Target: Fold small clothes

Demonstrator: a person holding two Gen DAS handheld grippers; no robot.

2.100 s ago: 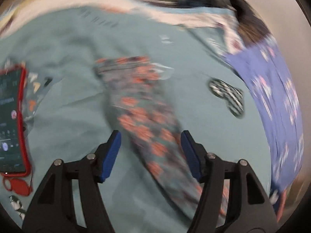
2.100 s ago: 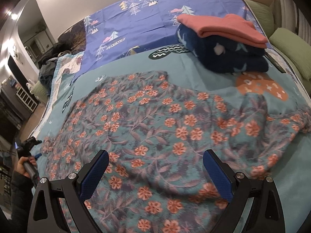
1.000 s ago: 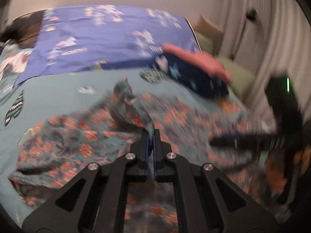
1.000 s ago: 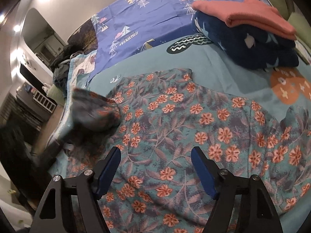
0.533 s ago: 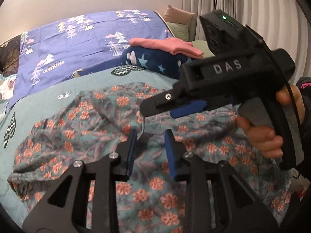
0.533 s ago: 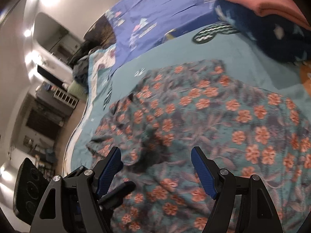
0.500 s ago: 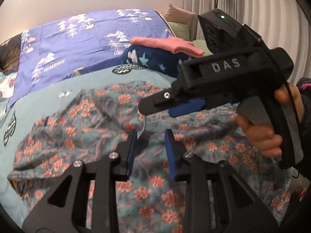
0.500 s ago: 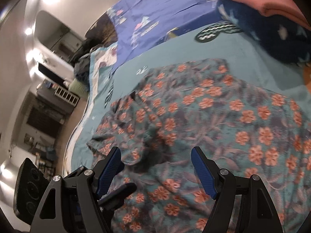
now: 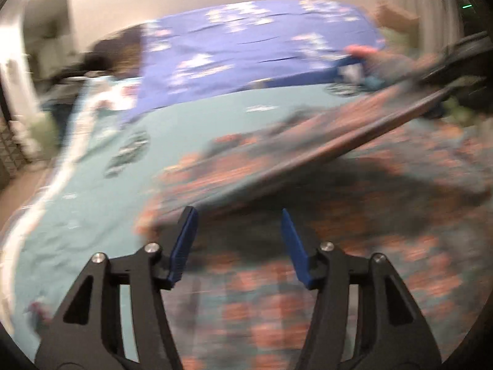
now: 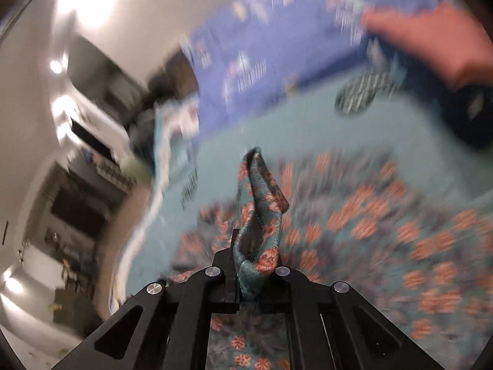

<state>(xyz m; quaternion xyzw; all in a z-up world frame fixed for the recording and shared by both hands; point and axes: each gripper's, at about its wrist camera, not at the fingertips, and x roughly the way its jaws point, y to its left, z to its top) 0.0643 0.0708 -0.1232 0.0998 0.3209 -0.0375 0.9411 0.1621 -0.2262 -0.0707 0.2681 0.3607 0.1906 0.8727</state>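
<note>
**Right gripper lifts a fold of the floral garment while the left lets go**

The right gripper [image 10: 246, 277] has its fingers clamped on a bunched fold of the floral garment [image 10: 258, 215], which stands up from between them toward twelve o'clock. The rest of the garment lies spread on the teal bedspread [image 10: 277, 129], from the centre out to four o'clock in the right wrist view.

The left gripper [image 9: 238, 243] is opening; its blue fingers [image 9: 185, 243] stand apart with nothing between them, over the garment. A raised edge of the cloth [image 9: 308, 154] stretches toward two o'clock, probably to the right gripper, though blur hides the join. A purple printed sheet [image 9: 246, 46] covers the bed at twelve o'clock.
</note>
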